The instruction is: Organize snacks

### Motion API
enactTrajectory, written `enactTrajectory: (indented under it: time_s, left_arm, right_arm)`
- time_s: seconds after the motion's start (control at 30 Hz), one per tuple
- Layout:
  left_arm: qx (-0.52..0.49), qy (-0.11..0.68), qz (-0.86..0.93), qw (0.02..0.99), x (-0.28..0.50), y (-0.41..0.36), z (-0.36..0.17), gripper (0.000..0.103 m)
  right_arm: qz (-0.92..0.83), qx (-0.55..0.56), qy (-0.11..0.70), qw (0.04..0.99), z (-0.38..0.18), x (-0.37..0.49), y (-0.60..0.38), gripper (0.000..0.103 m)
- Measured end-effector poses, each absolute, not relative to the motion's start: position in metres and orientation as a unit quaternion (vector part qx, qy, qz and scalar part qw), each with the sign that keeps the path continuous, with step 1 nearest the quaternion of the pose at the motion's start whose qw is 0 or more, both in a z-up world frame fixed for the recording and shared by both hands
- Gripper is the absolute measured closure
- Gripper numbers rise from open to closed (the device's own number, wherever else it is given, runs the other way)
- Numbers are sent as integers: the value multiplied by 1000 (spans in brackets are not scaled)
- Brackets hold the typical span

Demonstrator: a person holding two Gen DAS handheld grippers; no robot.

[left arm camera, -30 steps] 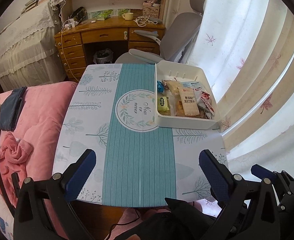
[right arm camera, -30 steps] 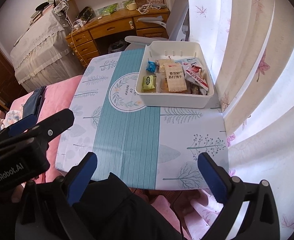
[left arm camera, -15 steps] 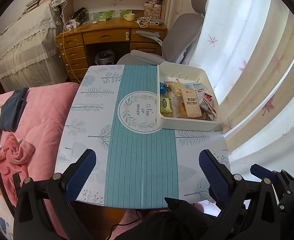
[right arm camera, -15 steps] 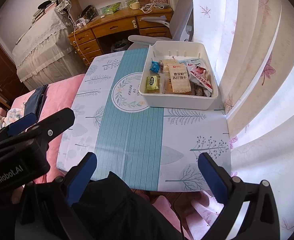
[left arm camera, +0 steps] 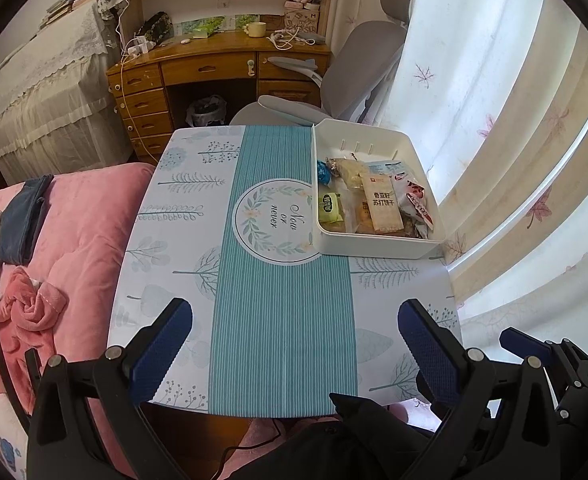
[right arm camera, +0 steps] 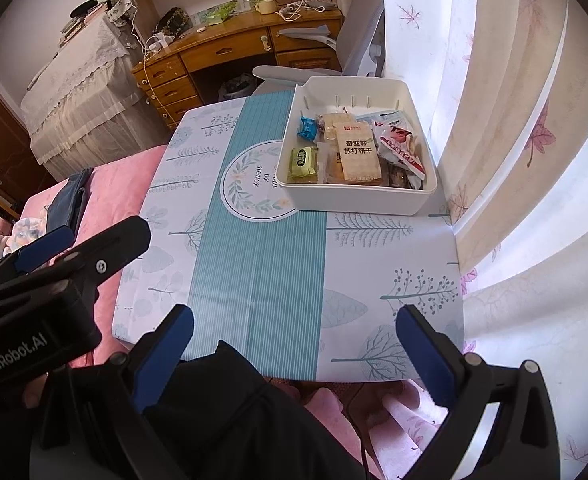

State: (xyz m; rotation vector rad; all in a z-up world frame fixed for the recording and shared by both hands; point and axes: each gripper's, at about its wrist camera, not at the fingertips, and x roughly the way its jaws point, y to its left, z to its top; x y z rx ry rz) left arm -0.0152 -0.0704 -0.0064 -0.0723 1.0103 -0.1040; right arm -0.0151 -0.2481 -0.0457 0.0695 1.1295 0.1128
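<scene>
**Both grippers drawn back, snacks sitting in the white bin**

Since the earlier frames both cameras have pulled back and risen a little, so the white rectangular plastic bin (left arm camera: pixel 378 245) sits lower in each view; nothing on the table has shifted.

Nearest the bin's viewer side, the left gripper (left arm camera: pixel 294 344) hangs above the near edge of the table with its blue-padded jaws spread wide and empty. The right gripper (right arm camera: pixel 294 344) is likewise held wide apart, holding nothing, over the same near edge. Dark clothing of the person (right arm camera: pixel 229 412) fills the bottom of the view.

The folding table's teal-striped, leaf-printed cloth (left arm camera: pixel 281 320) is bare in front of the bin. The bin stands on the far right part of the table, beside the pale curtain (left arm camera: pixel 514 160). Inside it lie a green wrapped cake (right arm camera: pixel 302 162), a tan cracker packet with Chinese lettering (right arm camera: pixel 358 154), a blue wrapped candy (right arm camera: pixel 306 127) and a red-and-white pouch (right arm camera: pixel 400 146).

Beyond the bin stand a grey office chair (left arm camera: pixel 358 60) and a wooden desk (left arm camera: pixel 213 68).
</scene>
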Motion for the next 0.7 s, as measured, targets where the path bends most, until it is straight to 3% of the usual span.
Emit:
enactTrajectory:
  time_s: [0.7]
  left_arm:
    - [-30, 484, -51, 873, -12, -70, -8, 1]
  right_arm:
    - [56, 36, 538, 840, -53, -12, -246, 1]
